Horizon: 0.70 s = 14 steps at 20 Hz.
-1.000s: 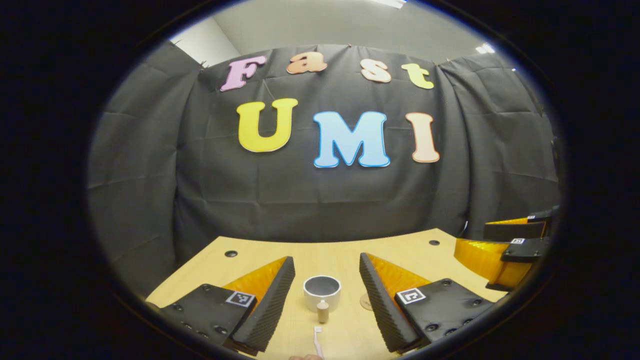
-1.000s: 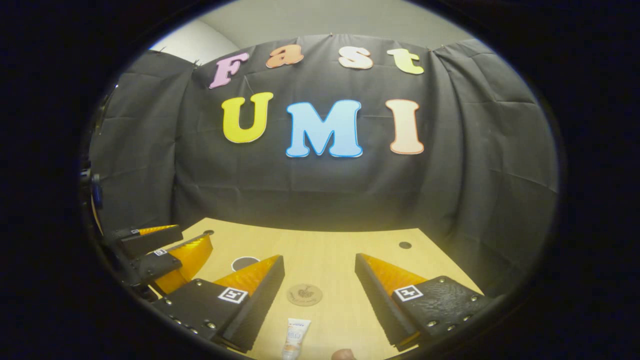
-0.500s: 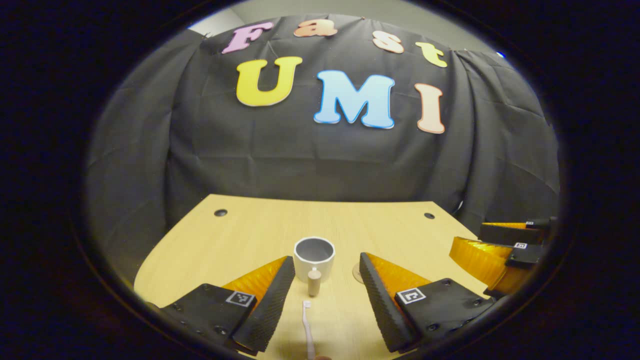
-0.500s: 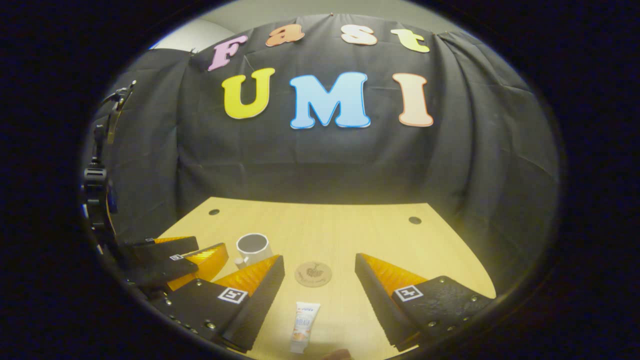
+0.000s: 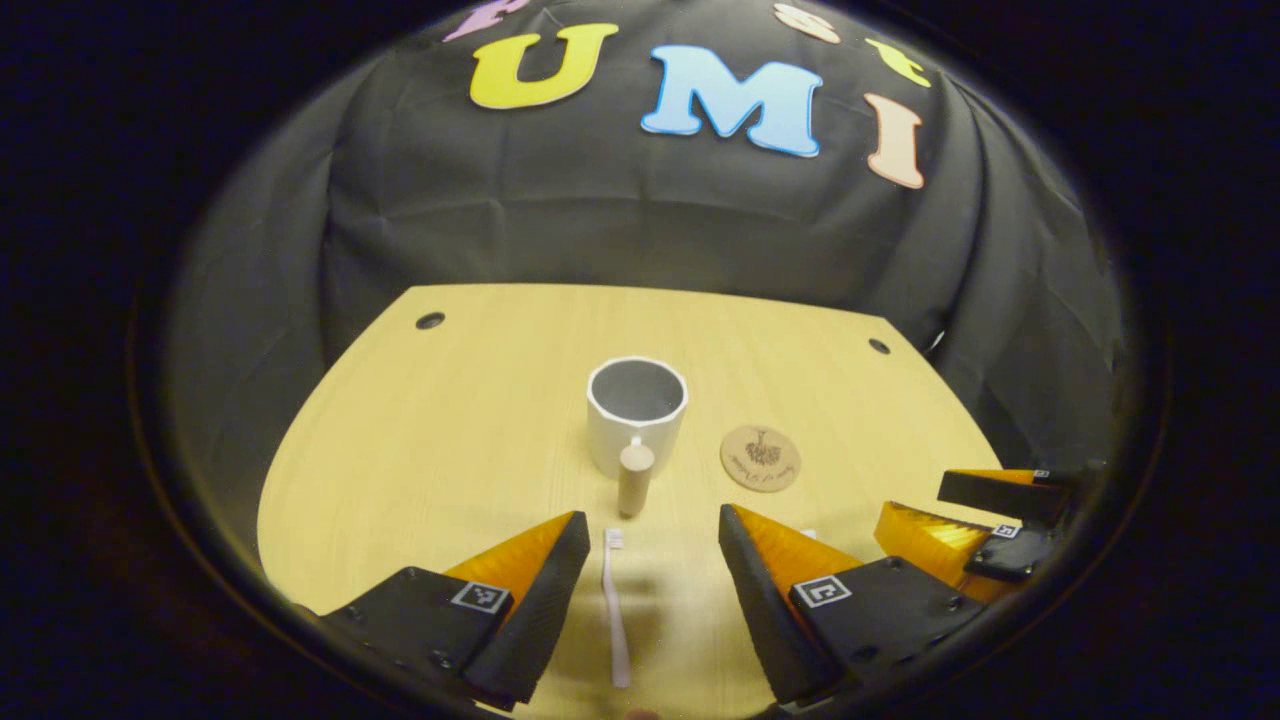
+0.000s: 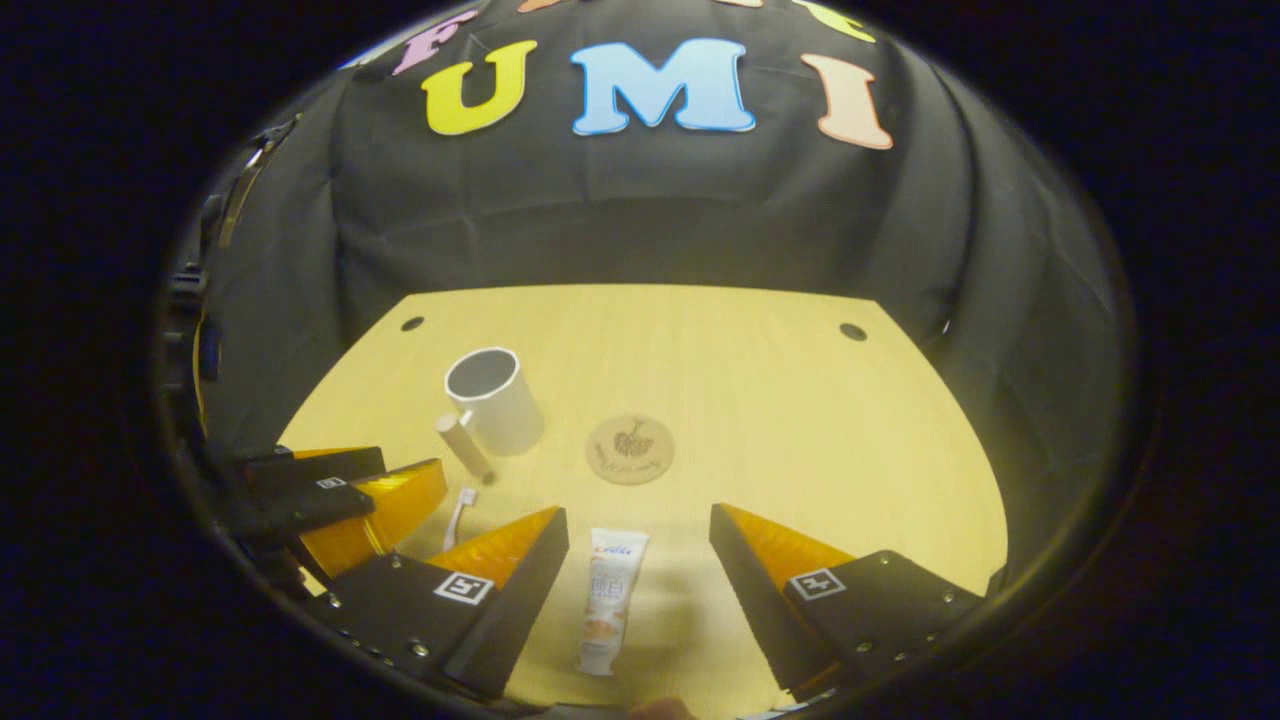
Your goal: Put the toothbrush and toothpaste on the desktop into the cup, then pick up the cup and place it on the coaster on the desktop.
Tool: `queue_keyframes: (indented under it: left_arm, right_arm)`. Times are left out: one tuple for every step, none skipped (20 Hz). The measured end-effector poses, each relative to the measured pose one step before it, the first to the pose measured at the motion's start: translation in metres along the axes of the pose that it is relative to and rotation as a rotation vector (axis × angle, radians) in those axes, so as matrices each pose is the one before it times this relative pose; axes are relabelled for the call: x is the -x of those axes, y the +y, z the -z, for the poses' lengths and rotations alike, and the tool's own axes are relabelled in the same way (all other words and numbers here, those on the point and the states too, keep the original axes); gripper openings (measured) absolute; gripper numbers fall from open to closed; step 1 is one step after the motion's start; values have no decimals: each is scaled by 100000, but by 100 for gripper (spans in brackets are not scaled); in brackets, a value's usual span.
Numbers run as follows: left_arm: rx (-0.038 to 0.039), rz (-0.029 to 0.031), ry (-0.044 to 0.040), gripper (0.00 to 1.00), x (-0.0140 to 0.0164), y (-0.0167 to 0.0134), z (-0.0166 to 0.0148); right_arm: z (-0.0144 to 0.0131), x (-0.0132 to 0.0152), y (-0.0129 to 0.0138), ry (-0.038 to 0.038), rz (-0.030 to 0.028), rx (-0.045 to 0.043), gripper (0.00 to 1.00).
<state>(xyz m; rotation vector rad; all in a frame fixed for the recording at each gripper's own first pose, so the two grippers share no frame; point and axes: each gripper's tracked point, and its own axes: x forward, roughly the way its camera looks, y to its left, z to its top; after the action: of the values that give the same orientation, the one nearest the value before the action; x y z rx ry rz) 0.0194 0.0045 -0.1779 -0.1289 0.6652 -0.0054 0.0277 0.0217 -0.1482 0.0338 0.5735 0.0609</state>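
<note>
Hovering above the wooden desktop, the left gripper hangs with its jaws spread wide and empty. In the left gripper view the toothbrush lies flat on the wood between the two fingers, its long axis running along the line of the fingers, bristle head at the far end pointing toward the white cup. The cup stands upright beyond it, empty as far as can be seen, its stub handle facing the camera. A round cork coaster lies just to the cup's right, apart from it. The other gripper shows low at the right edge.

In the right gripper view the right gripper is likewise wide and holds nothing. The toothpaste tube lies flat between its fingers, long axis nearly in line with them and tilted slightly. Cup and coaster sit farther out, the cup off to the left, the coaster nearly dead ahead. The toothbrush shows beside the left finger.

Each item thus lies under its own claw: the left hand looks nearer the brush, the right nearer the paste. A grasp would likely close across each item's width.
</note>
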Motion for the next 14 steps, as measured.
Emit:
queue_keyframes:
  left_arm:
    - [396, -473, 3410, 88, -344, 222, 826]
    - [790, -16, 3890, 88, -415, 88, 928]
    - [491, 177, 4815, 88, -331, 110, 1102]
    - [847, 419, 3619, 88, -439, 0, 825]
    - [653, 374, 3107, 88, -423, -15, 526]
    - [208, -44, 3059, 88, -349, 3, 466]
    - [-151, -810, 3136, 88, -311, 255, 507]
    - [-821, -781, 3068, 88, -333, 201, 419]
    - [-1006, -592, 2830, 88, -620, 189, 524]
    - [-1292, -382, 2872, 88, -420, 182, 446]
    - [-1133, -600, 2748, 88, -450, 40, 467]
    - [-962, -244, 2865, 88, -247, 47, 315]
    - [-398, -472, 3417, 88, -210, 168, 574]
    - [241, -89, 4223, 88, -412, -11, 670]
  right_arm:
    - [679, -543, 102, 3002, -517, -308, 92]
    - [670, -337, 21, 3079, -351, 42, 92]
    - [879, -508, 62, 3268, -115, 196, 92]
    - [526, -379, 85, 3122, -499, 24, 92]
    - [404, -522, 190, 2755, -773, -98, 92]
    - [288, -338, 37, 2313, -473, -35, 93]
    - [366, -412, -68, 2440, 119, 174, 93]
    - [372, -349, -123, 2758, 527, 166, 93]
    - [422, -450, 22, 2749, 160, -92, 93]
    - [374, -340, 41, 2989, -124, -366, 93]
    - [556, -436, 102, 2955, -526, -411, 93]
    - [446, -389, 16, 3064, -349, -441, 93]
    - [460, -537, 122, 2754, -647, -264, 93]
    - [354, -380, 49, 2586, -451, -182, 93]
